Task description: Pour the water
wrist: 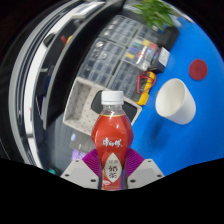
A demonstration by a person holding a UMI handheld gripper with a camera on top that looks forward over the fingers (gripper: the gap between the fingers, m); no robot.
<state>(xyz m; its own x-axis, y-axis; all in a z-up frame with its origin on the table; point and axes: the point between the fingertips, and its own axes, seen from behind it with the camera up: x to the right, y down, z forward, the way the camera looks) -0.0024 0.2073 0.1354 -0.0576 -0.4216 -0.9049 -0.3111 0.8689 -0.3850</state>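
Observation:
A bottle of red drink (111,140) with a white cap and a red and white label stands upright between my gripper's (111,172) fingers. Both purple pads press against its lower sides, so the gripper is shut on it. A white paper cup (176,100) sits on the blue table surface (192,140), ahead and to the right of the bottle, its open mouth tipped toward the bottle. The bottle appears lifted, with the floor far below it.
A red round spot (199,69) marks the blue surface beyond the cup. A grey shelf unit (85,105) with boxes stands to the left, behind the bottle. Green leaves (155,12) hang at the far side. Colourful small items (147,55) lie beyond the table's edge.

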